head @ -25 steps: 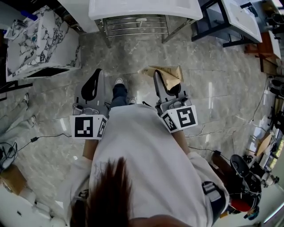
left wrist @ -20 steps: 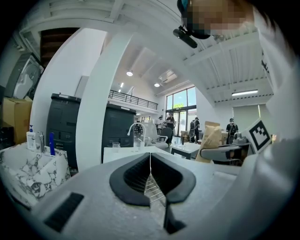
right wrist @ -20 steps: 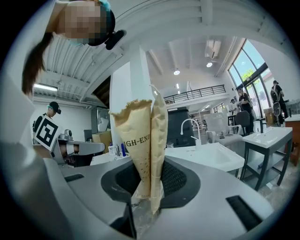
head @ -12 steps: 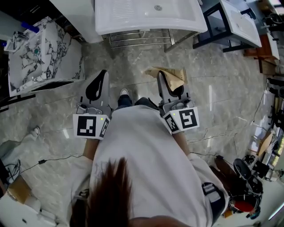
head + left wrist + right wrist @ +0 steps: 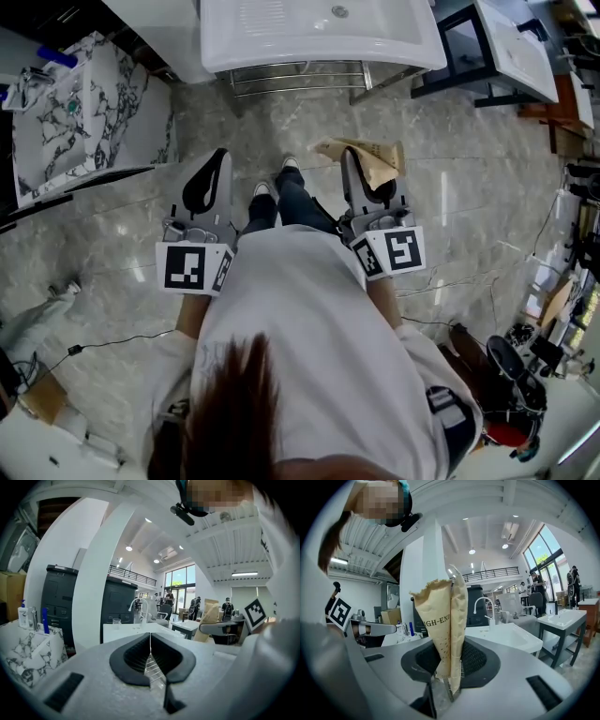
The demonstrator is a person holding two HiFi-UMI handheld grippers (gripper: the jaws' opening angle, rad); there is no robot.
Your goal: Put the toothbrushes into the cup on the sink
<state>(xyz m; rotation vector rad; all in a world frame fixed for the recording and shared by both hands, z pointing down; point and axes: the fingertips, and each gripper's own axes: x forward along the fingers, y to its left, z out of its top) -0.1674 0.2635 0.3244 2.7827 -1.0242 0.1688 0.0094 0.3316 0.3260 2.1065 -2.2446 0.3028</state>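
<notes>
Right gripper (image 5: pixel 354 161): grey shell, ribbed black pads, clamped on a tan paper packet (image 5: pixel 446 620). The packet is flat, creased, torn ragged at its top edge and printed "HIGH-EN…"; it stands upright out of the jaws. Contents not visible.

Left gripper (image 5: pixel 150 641): same build, pads pressed together along a thin seam, nothing between them.

Sink (image 5: pixel 412 52): glossy white rectangular basin, with a chrome rail rack (image 5: pixel 295 77) under it. It lies ahead of both gripper tips and well apart from them. Curved white faucet (image 5: pixel 483 604) at its back. Cup (image 5: pixel 116 622): small, clear, upright on the white sink top, beyond the left gripper's tips and a little to their left, near the faucet.

Floor (image 5: pixel 469 187): polished grey veined stone. Black-and-white marbled counter (image 5: pixel 84 112) off the left gripper's outer side.

Versus a second ago: more of the basin shows above the grippers in the head view and its drain is now in frame. Both grippers sit unchanged against the body, and the packet is still pinched.
</notes>
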